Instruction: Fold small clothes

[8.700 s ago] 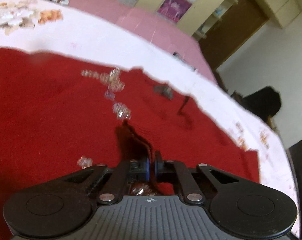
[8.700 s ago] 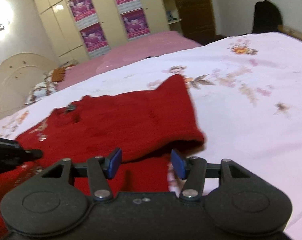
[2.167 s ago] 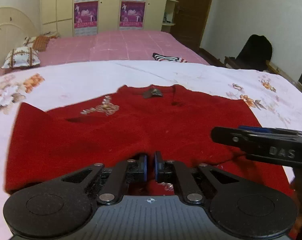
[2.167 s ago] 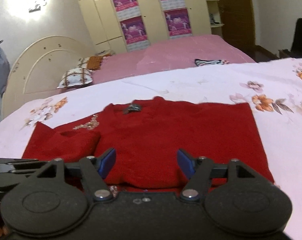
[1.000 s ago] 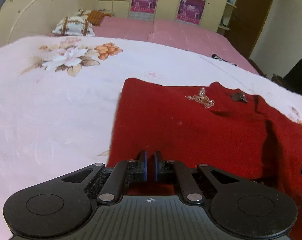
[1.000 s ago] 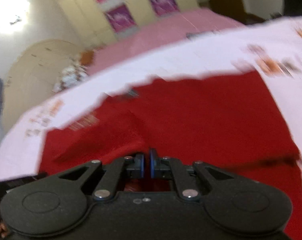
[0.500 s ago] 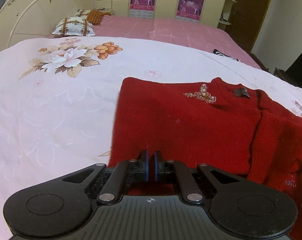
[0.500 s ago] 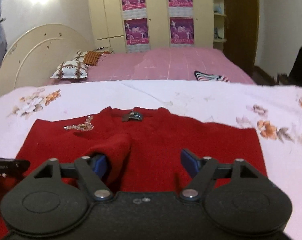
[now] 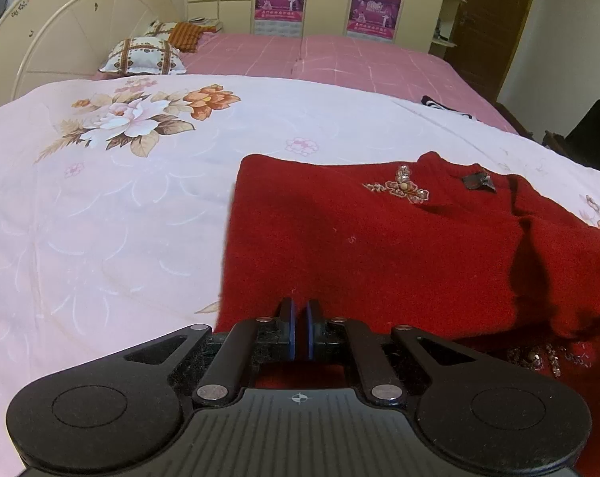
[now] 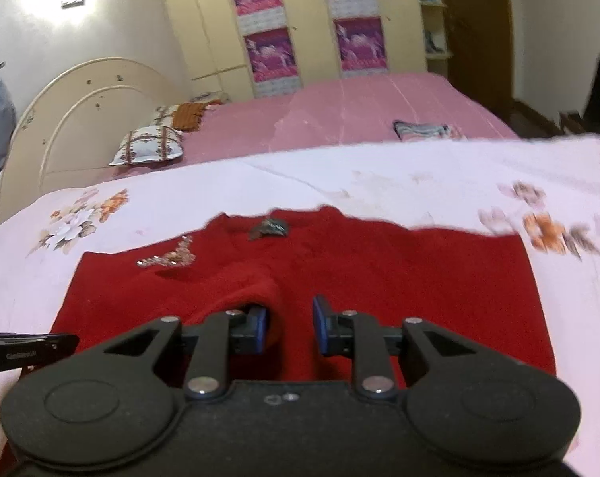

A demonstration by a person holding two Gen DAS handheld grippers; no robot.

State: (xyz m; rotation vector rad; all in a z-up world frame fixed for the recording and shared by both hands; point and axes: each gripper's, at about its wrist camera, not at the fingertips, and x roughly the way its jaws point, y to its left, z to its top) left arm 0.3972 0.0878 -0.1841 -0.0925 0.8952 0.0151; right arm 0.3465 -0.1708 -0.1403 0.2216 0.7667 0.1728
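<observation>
Bedroom, floral bedsheet [image 9: 133, 214] over bed. Red sweater [image 9: 371, 246] flat on sheet, collar toward 12 o'clock. One sleeve [image 10: 256, 290] already folded in over body; final folds left, in my judgement. Left claw [image 9: 299, 332] pinched shut at hem, grip unclear. Right claw [image 10: 288, 328] closing, sleeve between pads, not pressed.

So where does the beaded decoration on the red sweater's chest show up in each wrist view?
Left wrist: beaded decoration sits right of centre, upper middle, on the red sweater.
Right wrist: left of centre, mid-height.
Shared landmark: the dark neck label, right of the beads in both.
</observation>
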